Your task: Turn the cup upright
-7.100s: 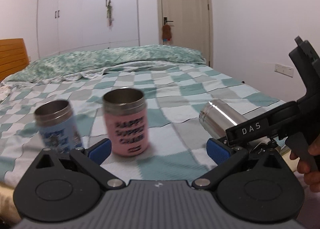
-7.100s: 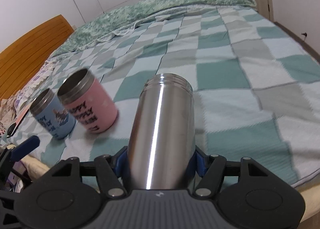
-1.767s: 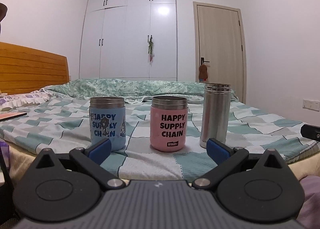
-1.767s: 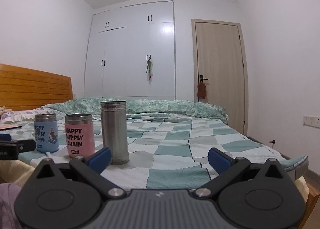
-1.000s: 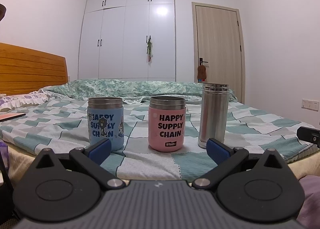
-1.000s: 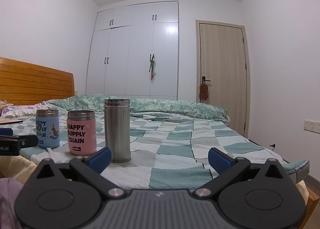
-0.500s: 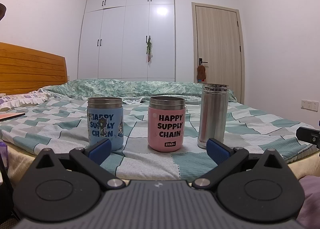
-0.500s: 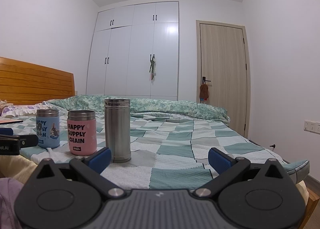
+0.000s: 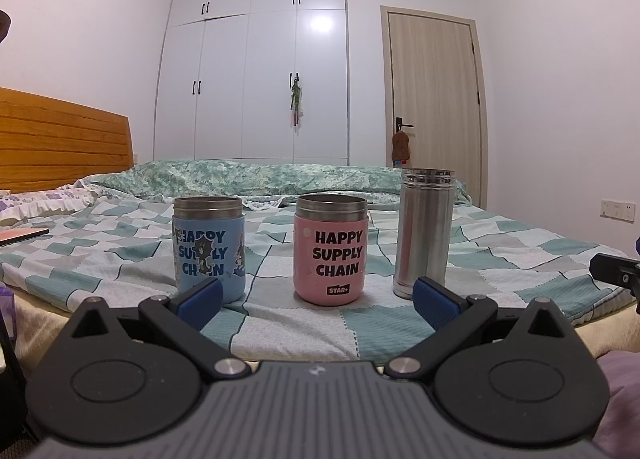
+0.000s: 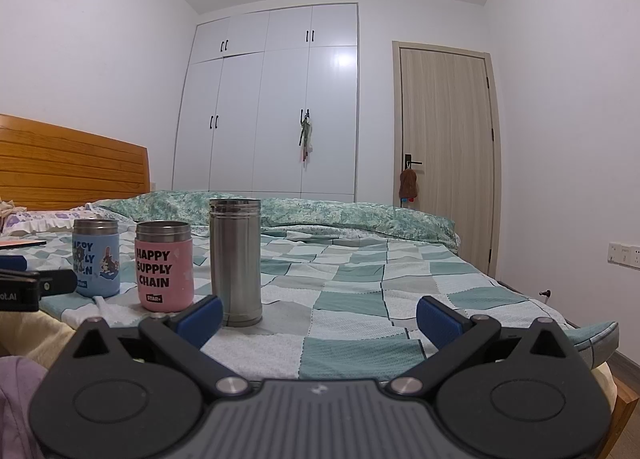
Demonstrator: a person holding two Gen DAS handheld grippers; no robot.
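Both tools (image 9: 316,299) (image 10: 318,313) wide open, empty.

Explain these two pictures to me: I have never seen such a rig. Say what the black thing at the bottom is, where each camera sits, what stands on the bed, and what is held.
No robot here: a person holds a handheld two-finger tool in each hand, each with a fisheye camera looking forward along its fingers. The black shape with blue pads is that tool: the left gripper in one picture, the right gripper in the other. Both are open and hold nothing. On the checked bed cover three cups stand upright in a row: a blue cup, a pink cup reading HAPPY SUPPLY CHAIN, and a tall steel cup. Behind are a white wardrobe and a door.
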